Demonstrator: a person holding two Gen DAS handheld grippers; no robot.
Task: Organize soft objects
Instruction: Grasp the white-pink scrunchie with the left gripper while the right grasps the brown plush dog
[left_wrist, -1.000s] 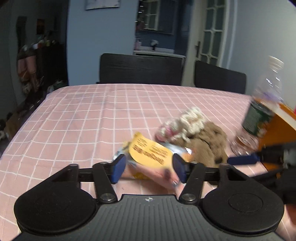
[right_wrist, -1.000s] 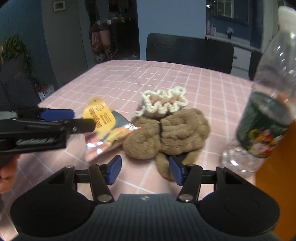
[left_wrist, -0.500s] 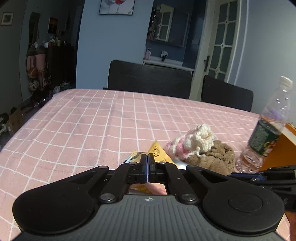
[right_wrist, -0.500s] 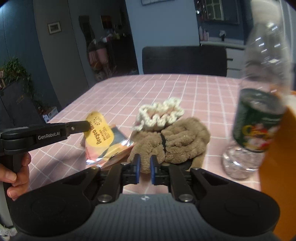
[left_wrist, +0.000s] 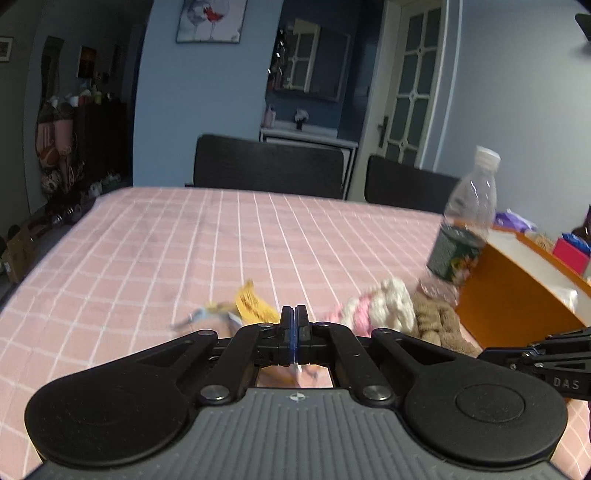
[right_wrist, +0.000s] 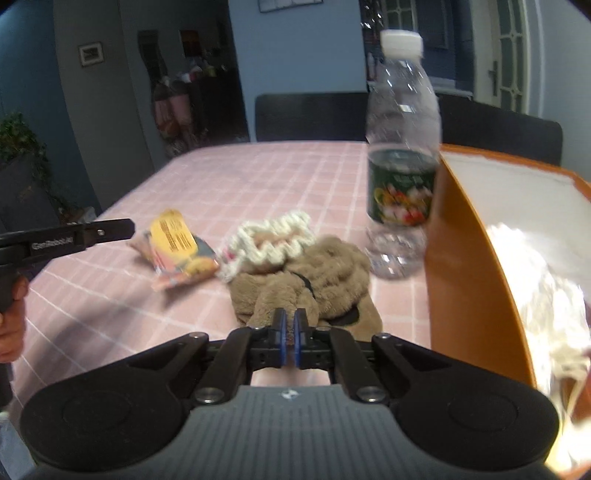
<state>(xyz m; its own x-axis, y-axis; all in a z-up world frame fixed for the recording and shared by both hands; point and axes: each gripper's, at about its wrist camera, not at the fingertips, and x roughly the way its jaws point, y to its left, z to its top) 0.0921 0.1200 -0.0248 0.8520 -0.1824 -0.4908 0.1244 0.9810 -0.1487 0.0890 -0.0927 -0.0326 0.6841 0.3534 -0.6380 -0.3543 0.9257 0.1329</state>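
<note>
The left tool (left_wrist: 294, 334) has its blue pads pressed flat together with nothing between them; it stands above the pink checked worktop (left_wrist: 155, 258), and the snack packet (left_wrist: 255, 306) lies on the cloth just beyond its tip, untouched. The right tool (right_wrist: 289, 341) is also drawn together, only a sliver of gap showing between its pads, and nothing is gripped. Its tip sits over the near edge of the brown plush toy (right_wrist: 317, 277); whether it brushes the fur cannot be told.

Taking the plush toy as the landmark: the cream and pink knitted piece (right_wrist: 273, 240) lies against its far left side, touching it. The packet rests to the left of that, near but apart from the toy. The clear water bottle (right_wrist: 400, 155) stands upright just beyond the toy's right side, and the orange box (right_wrist: 469, 266) stands to the toy's right, beside the bottle.
</note>
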